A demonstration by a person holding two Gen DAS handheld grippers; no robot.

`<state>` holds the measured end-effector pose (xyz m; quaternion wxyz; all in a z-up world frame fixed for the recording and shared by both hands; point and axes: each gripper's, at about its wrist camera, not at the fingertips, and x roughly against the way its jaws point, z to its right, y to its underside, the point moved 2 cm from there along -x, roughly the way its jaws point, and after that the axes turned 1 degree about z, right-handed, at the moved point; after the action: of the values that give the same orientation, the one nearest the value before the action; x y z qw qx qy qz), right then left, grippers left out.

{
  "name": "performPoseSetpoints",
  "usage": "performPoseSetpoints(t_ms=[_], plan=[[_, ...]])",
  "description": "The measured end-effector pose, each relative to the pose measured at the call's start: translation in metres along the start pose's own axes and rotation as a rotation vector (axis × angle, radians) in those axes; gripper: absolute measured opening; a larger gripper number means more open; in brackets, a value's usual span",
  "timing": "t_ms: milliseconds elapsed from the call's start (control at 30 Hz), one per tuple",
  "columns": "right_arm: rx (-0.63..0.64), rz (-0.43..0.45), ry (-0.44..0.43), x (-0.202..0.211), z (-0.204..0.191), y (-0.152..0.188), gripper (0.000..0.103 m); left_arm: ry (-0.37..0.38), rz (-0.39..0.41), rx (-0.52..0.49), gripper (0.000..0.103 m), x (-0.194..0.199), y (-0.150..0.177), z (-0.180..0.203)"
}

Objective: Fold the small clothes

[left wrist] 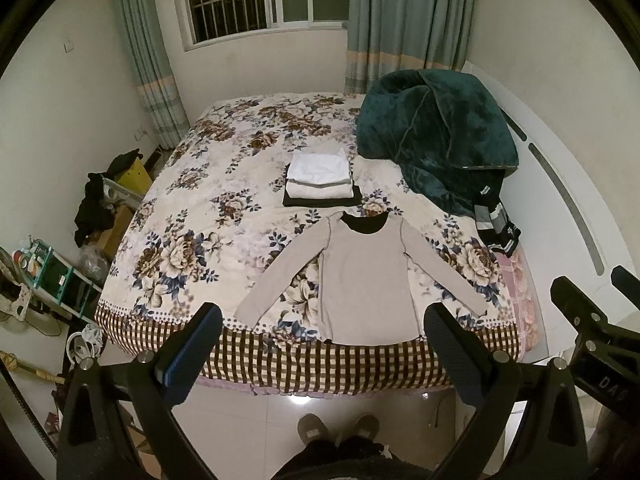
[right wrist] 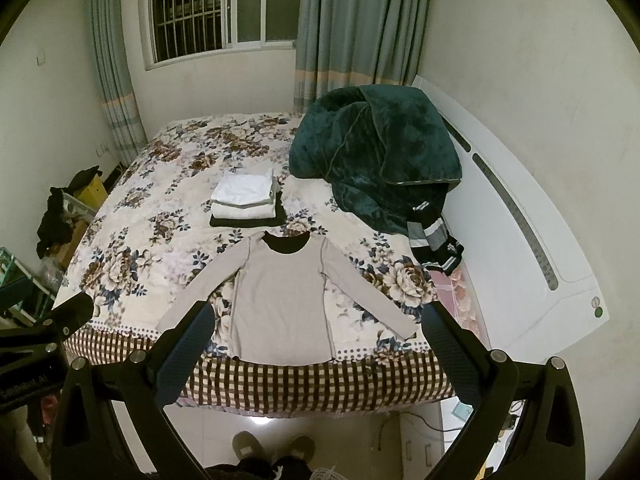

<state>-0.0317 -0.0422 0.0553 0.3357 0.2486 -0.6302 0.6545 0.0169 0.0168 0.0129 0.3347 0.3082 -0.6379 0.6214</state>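
Note:
A grey long-sleeved shirt [left wrist: 366, 276] lies flat and face up near the front edge of the flowered bed, sleeves spread out; it also shows in the right wrist view [right wrist: 282, 300]. Behind it is a stack of folded clothes [left wrist: 320, 178], white on top, black below, also in the right wrist view [right wrist: 246, 200]. My left gripper [left wrist: 322, 316] is open and empty, held above the floor in front of the bed, short of the shirt's hem. My right gripper [right wrist: 318, 316] is open and empty, likewise in front of the bed.
A dark green blanket [left wrist: 436, 132] is heaped at the bed's right rear, with a striped dark garment [left wrist: 498, 228] below it. A white headboard [right wrist: 520, 220] runs along the right. Boxes, dark clothes and a shelf [left wrist: 52, 276] crowd the left floor. The person's slippers [left wrist: 338, 428] stand on the tiles.

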Motion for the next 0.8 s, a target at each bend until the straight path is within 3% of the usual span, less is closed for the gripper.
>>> performPoseSetpoints(t_ms=[800], plan=[[0.003,0.003,-0.001,0.007,-0.004,0.014,0.103,-0.003,0.005,0.000,0.103,0.004,0.002,-0.003]])
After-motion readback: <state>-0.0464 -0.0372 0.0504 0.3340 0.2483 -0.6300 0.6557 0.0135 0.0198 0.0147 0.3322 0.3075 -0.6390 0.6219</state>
